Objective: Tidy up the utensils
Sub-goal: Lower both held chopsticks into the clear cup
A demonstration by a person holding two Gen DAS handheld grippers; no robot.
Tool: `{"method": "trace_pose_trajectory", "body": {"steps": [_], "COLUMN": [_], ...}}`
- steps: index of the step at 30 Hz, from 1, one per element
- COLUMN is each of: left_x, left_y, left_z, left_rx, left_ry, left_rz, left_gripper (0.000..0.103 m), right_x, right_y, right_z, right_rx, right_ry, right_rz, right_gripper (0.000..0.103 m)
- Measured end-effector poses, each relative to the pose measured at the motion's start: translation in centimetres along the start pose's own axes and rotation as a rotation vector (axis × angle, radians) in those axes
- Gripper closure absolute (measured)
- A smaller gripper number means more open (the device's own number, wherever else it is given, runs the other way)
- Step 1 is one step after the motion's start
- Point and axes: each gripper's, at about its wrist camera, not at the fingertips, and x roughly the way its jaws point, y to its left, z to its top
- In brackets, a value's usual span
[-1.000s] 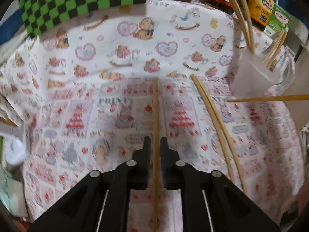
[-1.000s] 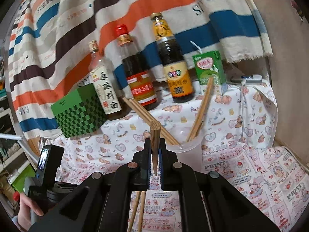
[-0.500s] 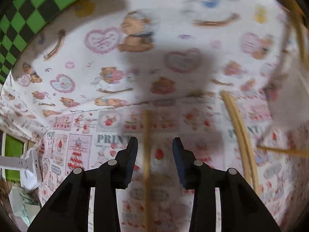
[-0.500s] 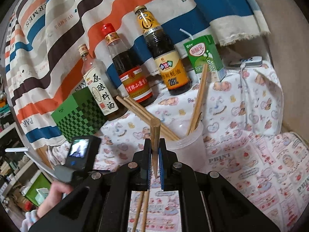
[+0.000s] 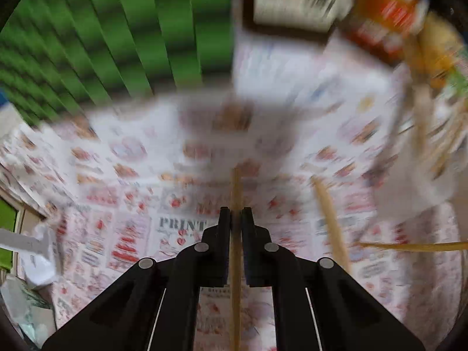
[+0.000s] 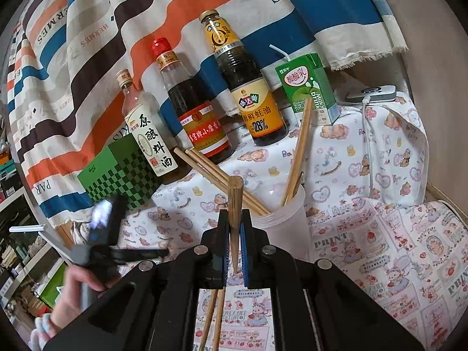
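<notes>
Three bottles (image 6: 187,111) line the back edge of the cartoon-print cloth (image 6: 380,234) beside a cup (image 6: 280,219) of chopsticks, while each gripper, left (image 5: 235,219) just closing and right (image 6: 234,228), pinches one chopstick (image 5: 235,263)

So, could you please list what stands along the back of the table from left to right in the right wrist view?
Green checkered box → clear bottle with white label → red-capped bottle → dark sauce bottle with yellow label → green drink carton.
</notes>
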Motion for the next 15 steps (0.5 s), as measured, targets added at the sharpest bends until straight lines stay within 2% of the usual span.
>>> {"method": "trace_pose_trajectory", "body": {"steps": [4, 8, 12, 15], "left_x": [-7.8, -14.6, -18.9, -20.3], "left_y": [-1.0, -2.6, -3.0, -3.6], "left_z": [0.8, 0.7, 0.6, 0.2], "left_rx": [0.031, 0.029, -0.028, -0.072], "left_ry": [-0.184, -0.354, -0.516, -0.602], "left_rz": [-0.035, -0.072, -0.159, -0.215], "left_gripper": [0.097, 0.097, 0.097, 0.097], "right_x": [-0.4, -1.2, -3.1, -4.7], "right_y": [0.1, -0.4, -1.8, -3.6], "right_z": [0.3, 0.8, 2.0, 3.1], "right_rx": [-0.01, 0.018, 0.098, 0.181], "right_ry": [-0.015, -0.037, -0.125, -0.219], "right_rz": [-0.02, 0.003, 0.062, 0.053], "right_gripper": [0.095, 0.095, 0.095, 0.095]}}
